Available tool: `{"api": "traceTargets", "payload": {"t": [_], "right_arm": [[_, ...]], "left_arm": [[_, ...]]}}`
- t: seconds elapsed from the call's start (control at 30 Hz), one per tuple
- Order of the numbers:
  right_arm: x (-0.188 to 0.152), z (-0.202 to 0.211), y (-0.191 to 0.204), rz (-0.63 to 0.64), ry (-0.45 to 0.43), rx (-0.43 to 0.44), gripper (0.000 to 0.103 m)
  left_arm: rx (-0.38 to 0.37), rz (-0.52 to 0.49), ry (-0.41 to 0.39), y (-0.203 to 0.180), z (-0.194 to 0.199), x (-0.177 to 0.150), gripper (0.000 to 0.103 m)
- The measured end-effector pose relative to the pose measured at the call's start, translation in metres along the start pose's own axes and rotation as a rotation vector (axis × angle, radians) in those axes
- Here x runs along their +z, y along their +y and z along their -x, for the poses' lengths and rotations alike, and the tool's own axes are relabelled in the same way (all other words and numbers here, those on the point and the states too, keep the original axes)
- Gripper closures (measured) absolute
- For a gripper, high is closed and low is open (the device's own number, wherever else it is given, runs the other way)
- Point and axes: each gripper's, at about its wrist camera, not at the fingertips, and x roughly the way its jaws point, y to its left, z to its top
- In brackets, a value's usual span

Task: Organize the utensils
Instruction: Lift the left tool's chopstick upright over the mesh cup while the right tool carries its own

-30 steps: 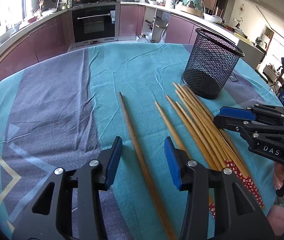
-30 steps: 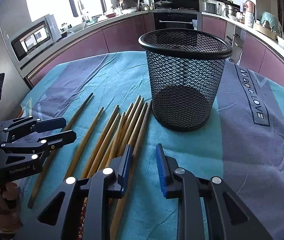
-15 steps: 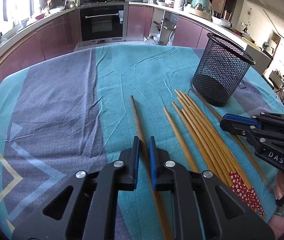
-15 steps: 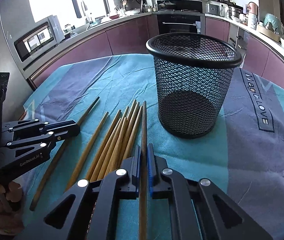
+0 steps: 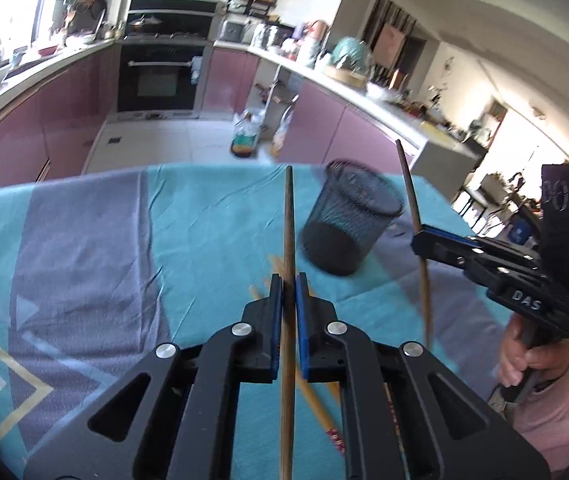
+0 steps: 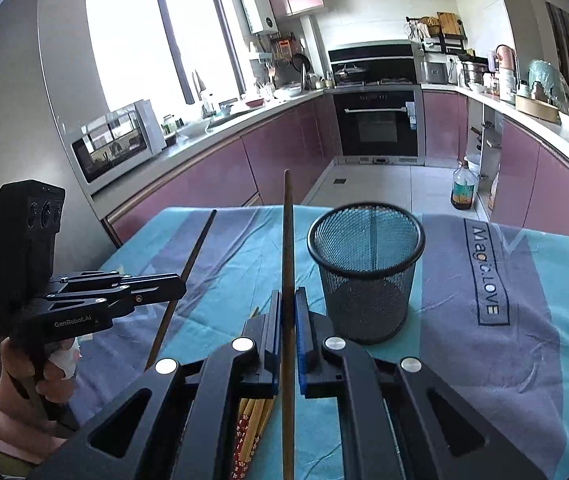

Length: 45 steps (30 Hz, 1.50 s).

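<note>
Both grippers are clamped on chopsticks above a kitchen table. Left gripper [image 5: 289, 280], seen from its own wrist camera, has its blue pads pressed together on a dark wooden chopstick [image 5: 288, 216] that runs straight forward between the fingers, its tip reaching past the far edge of the teal and grey tablecloth [image 5: 84, 240]. Right gripper [image 6: 288, 294] likewise pinches a second chopstick [image 6: 287, 232] along its centre line, the stick rising forward and clear of the cloth. In the left wrist view that gripper shows at the right edge, its stick tilted steeply, tip up, beside the black mesh cup [image 5: 350, 220]. The cup stands upright on the cloth, just right of and beyond the right gripper's fingers in the right wrist view, with neither held chopstick over its rim. Remaining chopsticks [image 6: 254, 416] lie bundled on the cloth beneath the right gripper, red-patterned ends toward the camera. A person's hands grip both tool handles.
</note>
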Motion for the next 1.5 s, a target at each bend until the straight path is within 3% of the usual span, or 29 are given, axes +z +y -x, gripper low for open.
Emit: {"api": "traceTargets", "payload": {"t": [0.3, 0.53, 0.83, 1.1, 1.33, 1.5], "right_arm": [[0.034, 0.034, -0.009, 0.006, -0.143, 0.023, 0.098], [0.063, 0.046, -0.015, 0.037, -0.201, 0.028, 0.098], [0.098, 0.060, -0.028, 0.064, -0.275, -0.006, 0.098], [0.109, 0.039, -0.049, 0.045, -0.238, -0.053, 0.098], [0.095, -0.011, -0.056, 0.017, -0.062, -0.039, 0.098], [0.091, -0.037, -0.058, 0.003, 0.033, -0.056, 0.098]], "left_arm": [[-0.132, -0.035, -0.158, -0.033, 0.047, 0.054, 0.096], [-0.148, -0.047, -0.255, -0.051, 0.065, 0.097, 0.096], [-0.160, -0.071, -0.314, -0.078, 0.069, 0.149, 0.096], [-0.117, -0.124, -0.224, -0.098, 0.020, 0.160, 0.096], [-0.099, -0.134, -0.085, -0.090, -0.037, 0.145, 0.096], [-0.091, -0.130, -0.048, -0.078, -0.067, 0.135, 0.096]]}}
